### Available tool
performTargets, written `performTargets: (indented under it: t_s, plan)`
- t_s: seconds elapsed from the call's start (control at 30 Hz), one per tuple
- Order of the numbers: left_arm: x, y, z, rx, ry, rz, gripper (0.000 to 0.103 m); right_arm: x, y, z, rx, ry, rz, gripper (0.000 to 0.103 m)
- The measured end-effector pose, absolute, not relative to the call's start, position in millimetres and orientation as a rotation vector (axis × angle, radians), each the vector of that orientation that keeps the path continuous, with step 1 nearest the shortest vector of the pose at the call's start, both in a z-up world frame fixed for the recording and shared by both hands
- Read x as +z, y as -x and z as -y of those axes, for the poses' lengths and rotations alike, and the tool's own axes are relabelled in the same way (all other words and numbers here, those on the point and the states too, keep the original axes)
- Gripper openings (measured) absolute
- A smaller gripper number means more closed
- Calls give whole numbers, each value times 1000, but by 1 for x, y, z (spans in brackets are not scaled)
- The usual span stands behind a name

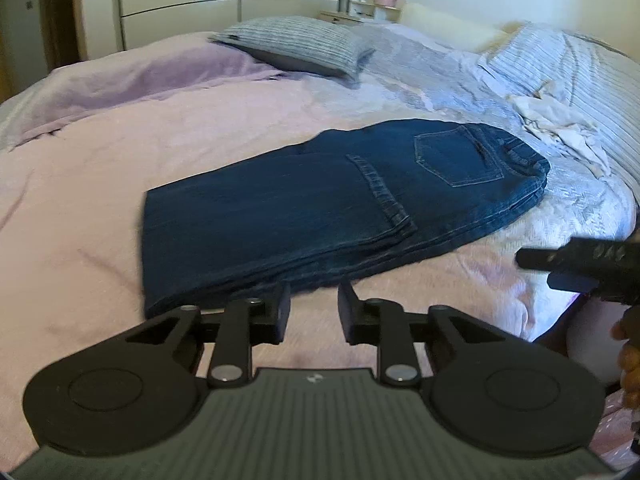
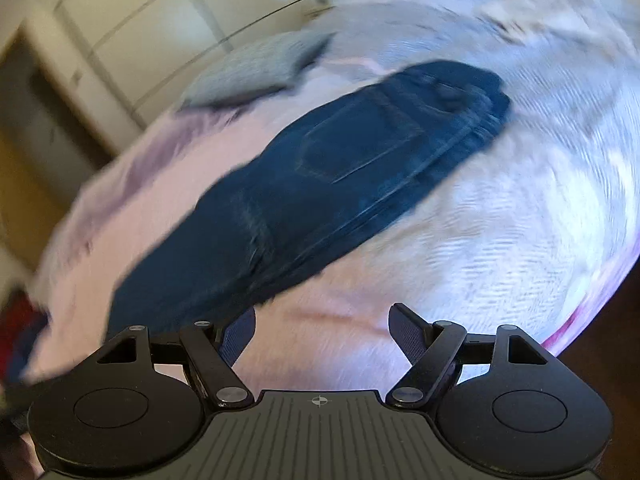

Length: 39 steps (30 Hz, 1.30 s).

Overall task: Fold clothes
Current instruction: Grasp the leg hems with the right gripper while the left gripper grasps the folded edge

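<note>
Dark blue jeans (image 1: 340, 200) lie folded flat on the pink bedcover (image 1: 88, 208), back pockets up and waistband toward the right. My left gripper (image 1: 315, 294) hovers just short of their near edge, its jaws apart with nothing between them. In the blurred right wrist view the jeans (image 2: 320, 168) stretch diagonally ahead. My right gripper (image 2: 322, 320) is open wide over bare bedcover in front of them. Its dark fingers (image 1: 560, 264) reach in from the right in the left wrist view.
A striped grey pillow (image 1: 296, 42) lies at the far side of the bed. A crumpled white cloth (image 1: 560, 124) sits right of the jeans on a striped quilt (image 1: 580, 64). White wardrobe doors (image 1: 200, 8) stand behind. A hand (image 1: 628, 360) shows at the right edge.
</note>
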<state>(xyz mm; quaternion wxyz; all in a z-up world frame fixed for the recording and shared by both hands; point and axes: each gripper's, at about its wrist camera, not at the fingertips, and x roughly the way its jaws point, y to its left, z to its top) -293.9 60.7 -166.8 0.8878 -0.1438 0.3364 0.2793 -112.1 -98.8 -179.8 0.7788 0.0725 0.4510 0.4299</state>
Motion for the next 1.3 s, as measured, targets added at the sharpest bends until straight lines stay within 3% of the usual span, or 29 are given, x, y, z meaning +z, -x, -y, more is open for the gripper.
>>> performTargets:
  t_s: [0.4,0.67,0.8,1.03,1.23,1.3]
  plan:
    - [-193,188,-111,481,370,-680,17,-223,-46,137,829,-835,-1032,76]
    - [-235,149,-133,453,373,-778,17,-245,-94,129,703,-870,-1018,76]
    - [-227,166,-140,456,428,-752,17,-254,-107,121,689,-865,-1020,69]
    - [-218,252,-160,580,528,-711,17,-254,-110,118,680,-854,-1002,38]
    - [-215,318,-180,708,633,-670,17,-224,-83,107,712,-637,-862,37]
    - [-214,326,-185,723,643,-658,17,-217,-80,108,738,-688,-848,37]
